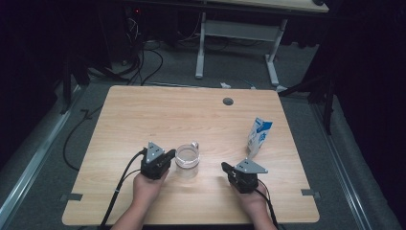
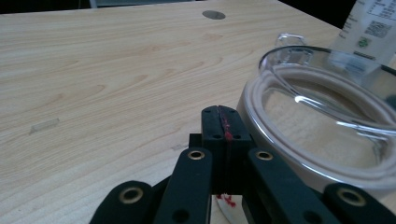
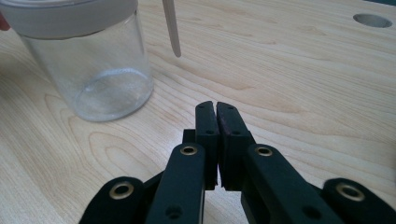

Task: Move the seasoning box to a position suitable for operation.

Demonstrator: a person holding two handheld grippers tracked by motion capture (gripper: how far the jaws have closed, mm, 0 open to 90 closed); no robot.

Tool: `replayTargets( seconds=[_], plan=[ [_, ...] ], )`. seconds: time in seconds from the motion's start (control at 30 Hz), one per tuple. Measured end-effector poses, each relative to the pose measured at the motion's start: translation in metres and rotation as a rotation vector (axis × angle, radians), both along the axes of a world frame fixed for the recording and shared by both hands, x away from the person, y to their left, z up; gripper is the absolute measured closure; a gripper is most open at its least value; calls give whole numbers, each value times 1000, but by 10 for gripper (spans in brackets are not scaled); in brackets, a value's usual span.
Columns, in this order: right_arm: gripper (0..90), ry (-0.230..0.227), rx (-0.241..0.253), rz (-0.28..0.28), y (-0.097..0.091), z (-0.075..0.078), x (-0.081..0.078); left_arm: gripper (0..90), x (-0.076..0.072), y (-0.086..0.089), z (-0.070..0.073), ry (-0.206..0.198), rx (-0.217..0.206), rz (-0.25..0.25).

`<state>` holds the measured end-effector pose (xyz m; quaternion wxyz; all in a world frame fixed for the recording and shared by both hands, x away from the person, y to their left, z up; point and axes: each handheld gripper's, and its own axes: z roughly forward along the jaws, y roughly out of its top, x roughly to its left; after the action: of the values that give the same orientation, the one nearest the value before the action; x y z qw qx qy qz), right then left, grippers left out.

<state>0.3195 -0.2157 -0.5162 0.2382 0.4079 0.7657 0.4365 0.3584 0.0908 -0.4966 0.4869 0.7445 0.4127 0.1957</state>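
On the bench (image 1: 143,110), the clear jar (image 1: 186,158) stands upright w/ the left gripper (image 1: 167,155), jaws together & empty, just beside it (maybe touching), so a sideways nudge could tip it, while the right gripper (image 1: 224,166), jaws also together & empty, sits apart.

Dim room. Grey floor (image 1: 182,67) around the wooden table (image 1: 158,110); white desk legs (image 1: 200,48) beyond the table, black cables (image 1: 143,62) beside them.
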Motion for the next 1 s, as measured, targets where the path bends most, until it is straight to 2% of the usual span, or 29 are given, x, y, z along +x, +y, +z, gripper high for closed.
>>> replayTargets(
  seconds=[0.33,0.4,0.47,0.5,0.53,0.57,0.6,0.63,0.73,1.0],
  plan=[
    [883,3,0,2,1,-1,0,899,-31,-6,-1,-16,-3,-21],
    [883,6,-1,5,1,-1,0,899,-36,-7,-1,-32,13,-26],
    [883,7,0,4,1,-1,0,899,-35,-8,-1,-33,18,-25],
    [883,7,0,4,1,-1,0,899,-28,-8,-1,-24,17,-21],
    [883,7,0,4,1,-1,0,899,-28,-8,-1,-24,17,-21],
    [883,7,-2,6,2,-1,0,899,-20,-8,-2,-19,17,-13],
    [883,6,-4,5,2,-1,0,899,-20,-8,-2,-19,17,-13],
    [883,7,-5,6,2,-1,0,899,-12,-8,-3,-11,5,-4],
    [883,7,-5,6,2,-2,0,899,-8,-9,-3,-10,1,-6],
    [883,14,-7,6,1,-2,0,899,-17,-12,-3,-15,1,-20]
  ],
)
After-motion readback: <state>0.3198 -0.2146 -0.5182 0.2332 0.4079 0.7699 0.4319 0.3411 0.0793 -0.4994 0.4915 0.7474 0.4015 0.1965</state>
